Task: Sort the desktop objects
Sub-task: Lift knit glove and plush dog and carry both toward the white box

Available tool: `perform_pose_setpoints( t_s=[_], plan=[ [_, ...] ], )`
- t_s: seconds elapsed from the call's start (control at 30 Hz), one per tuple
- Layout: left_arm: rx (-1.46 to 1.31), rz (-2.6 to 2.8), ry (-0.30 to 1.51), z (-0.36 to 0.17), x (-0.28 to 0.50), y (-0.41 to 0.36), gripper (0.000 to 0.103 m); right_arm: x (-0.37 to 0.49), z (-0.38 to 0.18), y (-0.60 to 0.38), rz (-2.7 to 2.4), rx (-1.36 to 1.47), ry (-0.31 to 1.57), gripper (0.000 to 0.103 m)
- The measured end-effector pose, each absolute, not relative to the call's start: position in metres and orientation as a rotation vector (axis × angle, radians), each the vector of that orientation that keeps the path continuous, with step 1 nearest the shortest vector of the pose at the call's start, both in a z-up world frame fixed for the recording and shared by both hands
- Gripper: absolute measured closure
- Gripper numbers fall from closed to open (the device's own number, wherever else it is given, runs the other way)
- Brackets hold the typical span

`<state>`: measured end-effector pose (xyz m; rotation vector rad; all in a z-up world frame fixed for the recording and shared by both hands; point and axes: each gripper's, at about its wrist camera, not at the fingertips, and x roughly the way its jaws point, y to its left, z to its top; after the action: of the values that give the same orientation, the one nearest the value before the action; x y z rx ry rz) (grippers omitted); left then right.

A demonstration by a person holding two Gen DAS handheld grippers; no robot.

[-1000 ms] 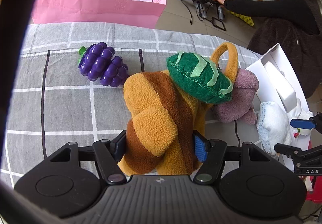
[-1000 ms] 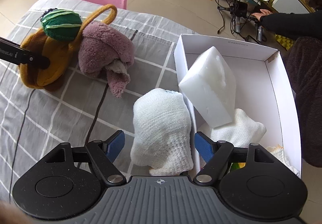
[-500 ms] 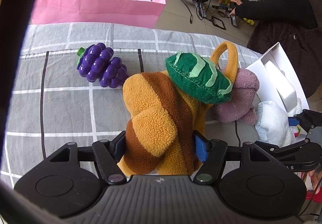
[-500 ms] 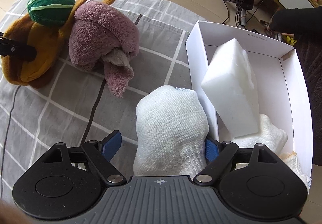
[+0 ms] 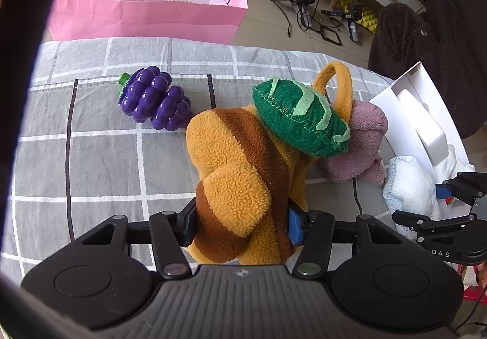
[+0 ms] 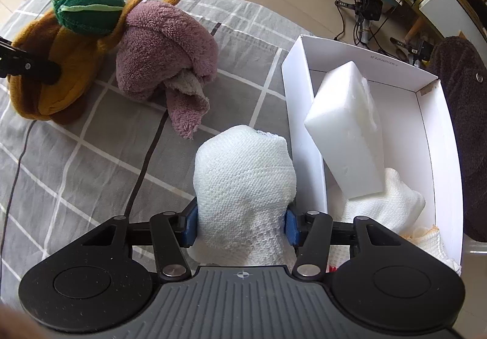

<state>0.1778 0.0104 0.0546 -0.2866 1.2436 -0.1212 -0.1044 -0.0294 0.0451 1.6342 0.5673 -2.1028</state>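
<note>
Both targets are reading as soft, light and compressible, so slipping looks less of a risk than a loose fold pulling free; a bite across the bulk is probably the safest hold. The brown-and-orange plush (image 5: 243, 183) is lying on the grey checked cloth (image 5: 100, 162), with a green felt piece (image 5: 299, 117) sitting on top of it and a mauve towel (image 6: 164, 56) touching its far side. The left tool (image 5: 242, 221) is closing, its pads sinking into the plush's near end. The white knitted cloth (image 6: 243, 177) is standing bunched on the same surface, just beside the outer wall of the white box (image 6: 299, 113). The right tool (image 6: 242, 225) is also closing, pinching the cloth's lower part so it is narrowing at the pads. A purple toy grape bunch (image 5: 153, 101) is lying apart, untouched.
</note>
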Motion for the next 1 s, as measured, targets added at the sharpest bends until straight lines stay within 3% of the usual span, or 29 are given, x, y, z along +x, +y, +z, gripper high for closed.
perform_pose_setpoints(
  t_s=[0.4,1.0],
  plan=[
    [-0.239,-0.124,1.239,0.072,0.147,0.015,0.054,-0.082,0.068,-0.021,-2.09,1.569,0.435,0.044],
    [-0.195,-0.2,1.18,0.142,0.083,0.003,0.053,-0.044,0.122,0.034,-2.187,1.482,0.285,0.044]
  ],
)
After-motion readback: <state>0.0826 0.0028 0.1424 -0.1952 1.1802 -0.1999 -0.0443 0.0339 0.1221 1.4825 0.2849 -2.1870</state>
